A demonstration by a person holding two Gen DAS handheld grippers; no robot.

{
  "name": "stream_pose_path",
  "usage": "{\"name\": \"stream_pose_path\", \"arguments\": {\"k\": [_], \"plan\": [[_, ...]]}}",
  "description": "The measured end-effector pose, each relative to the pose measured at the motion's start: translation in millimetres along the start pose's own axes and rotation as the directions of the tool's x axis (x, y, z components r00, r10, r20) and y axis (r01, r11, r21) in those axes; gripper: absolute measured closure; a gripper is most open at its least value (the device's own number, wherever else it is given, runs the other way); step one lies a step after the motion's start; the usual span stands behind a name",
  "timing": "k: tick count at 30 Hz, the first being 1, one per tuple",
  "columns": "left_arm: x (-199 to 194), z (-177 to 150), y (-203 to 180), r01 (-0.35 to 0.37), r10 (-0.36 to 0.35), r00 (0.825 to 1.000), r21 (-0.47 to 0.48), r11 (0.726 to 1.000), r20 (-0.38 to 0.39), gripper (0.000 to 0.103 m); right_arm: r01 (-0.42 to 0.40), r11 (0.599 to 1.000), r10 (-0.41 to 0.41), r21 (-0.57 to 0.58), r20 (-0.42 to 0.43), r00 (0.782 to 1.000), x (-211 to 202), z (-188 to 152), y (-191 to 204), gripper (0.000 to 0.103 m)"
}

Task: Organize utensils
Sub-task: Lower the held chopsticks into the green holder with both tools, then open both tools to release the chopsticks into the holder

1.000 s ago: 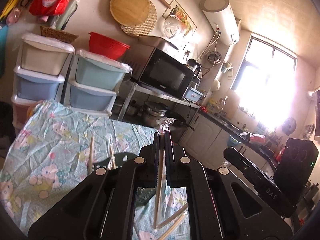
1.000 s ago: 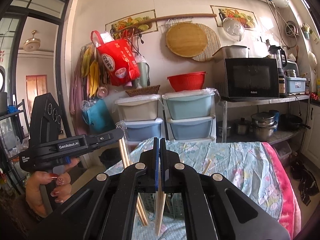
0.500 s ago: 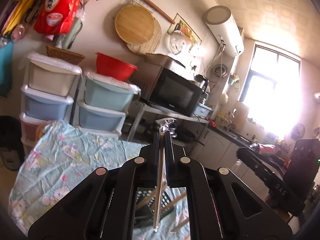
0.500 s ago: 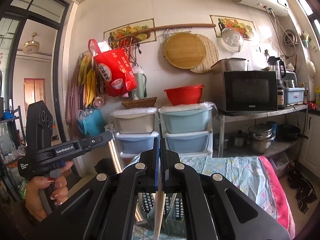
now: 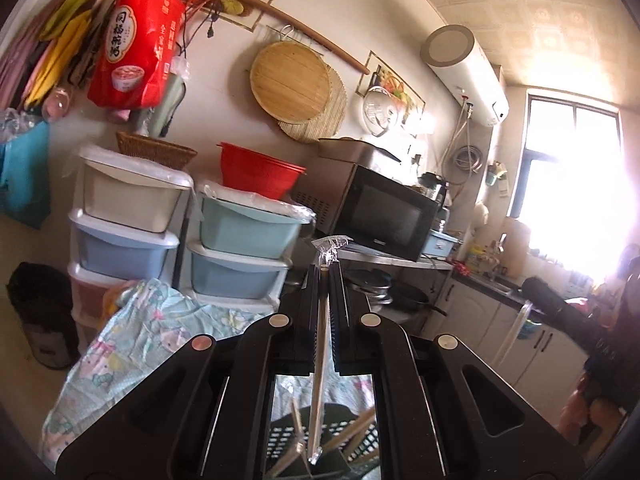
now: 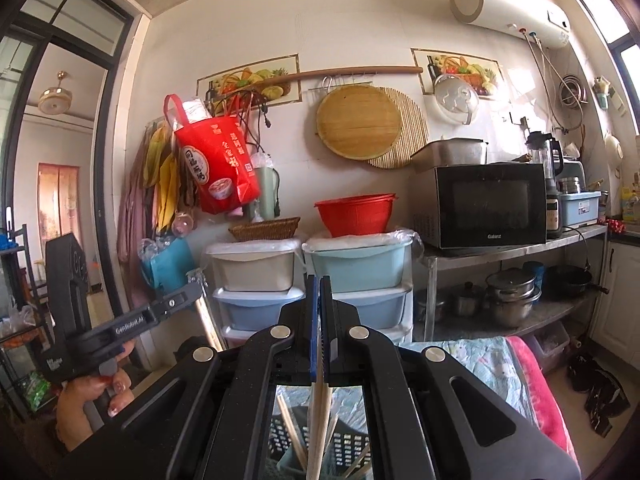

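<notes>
Left wrist view
- The left gripper [image 5: 325,276] is clenched on a wrapped chopstick [image 5: 319,360]; its jaws pinch the stick near its top.
- The clear wrapper's twisted end sticks up just past the fingertips; the stick's lower end hangs down behind the tips.
- That lower end hangs above the black slotted basket [image 5: 288,440], apart from its rim.
- More chopsticks [image 5: 352,428] lean in the basket, tilted to both sides of the hanging stick.
- The basket stands on a table under a patterned cloth [image 5: 132,344]; the cloth's far edge falls away ahead and to the left of the tips.
- Beyond that edge stand stacked drawers [image 5: 240,248]; ahead to the right is a microwave [image 5: 384,216] on a shelf.
- Room is open above and ahead of the tips.
- Far right, the right gripper [image 5: 560,312] reaches in at about the same height, well apart.

Right wrist view
- The right gripper [image 6: 319,292] is clenched on bare wooden chopsticks [image 6: 320,416]; the blue pads press them with no gap showing.
- The sticks hang down from the jaws, with their lower ends inside the basket's [image 6: 352,444] outline; whether they touch it I cannot tell.
- Other sticks lean in the basket just beside the held ones.
- The cloth [image 6: 472,356] runs to the right of the tool and ends at a pink edge [image 6: 532,384].
- To the left, the left gripper [image 6: 196,288] is held in a hand [image 6: 92,404], its stick hanging down, well apart.
- Open room lies ahead as far as the drawers [image 6: 352,280].
</notes>
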State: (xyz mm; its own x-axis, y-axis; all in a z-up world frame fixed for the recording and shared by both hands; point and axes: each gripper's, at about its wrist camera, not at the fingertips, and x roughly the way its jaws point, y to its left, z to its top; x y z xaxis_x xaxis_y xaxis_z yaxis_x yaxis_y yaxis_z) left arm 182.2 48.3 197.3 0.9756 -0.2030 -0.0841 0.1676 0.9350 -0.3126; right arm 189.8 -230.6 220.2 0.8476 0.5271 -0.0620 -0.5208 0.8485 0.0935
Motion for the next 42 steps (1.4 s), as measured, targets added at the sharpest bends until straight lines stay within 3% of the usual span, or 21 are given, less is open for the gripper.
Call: {"name": "stream_pose_path", "arguments": {"k": [16,42], "plan": [[20.7,-36.3,-0.8,-0.102,0.101,0.995,0.082,0.991,0.008,0.1,0.054,0.999,-0.054,-0.004,-0.031,0.998,34.7,-10.2,-14.1,0.102],[26.6,-95.3,4.8,-0.075,0.08,0.994,0.066,0.995,-0.074,0.1,0.077,0.997,-0.074,0.032,-0.086,0.994,60.6,-69.3,-17.4,0.102]]}}
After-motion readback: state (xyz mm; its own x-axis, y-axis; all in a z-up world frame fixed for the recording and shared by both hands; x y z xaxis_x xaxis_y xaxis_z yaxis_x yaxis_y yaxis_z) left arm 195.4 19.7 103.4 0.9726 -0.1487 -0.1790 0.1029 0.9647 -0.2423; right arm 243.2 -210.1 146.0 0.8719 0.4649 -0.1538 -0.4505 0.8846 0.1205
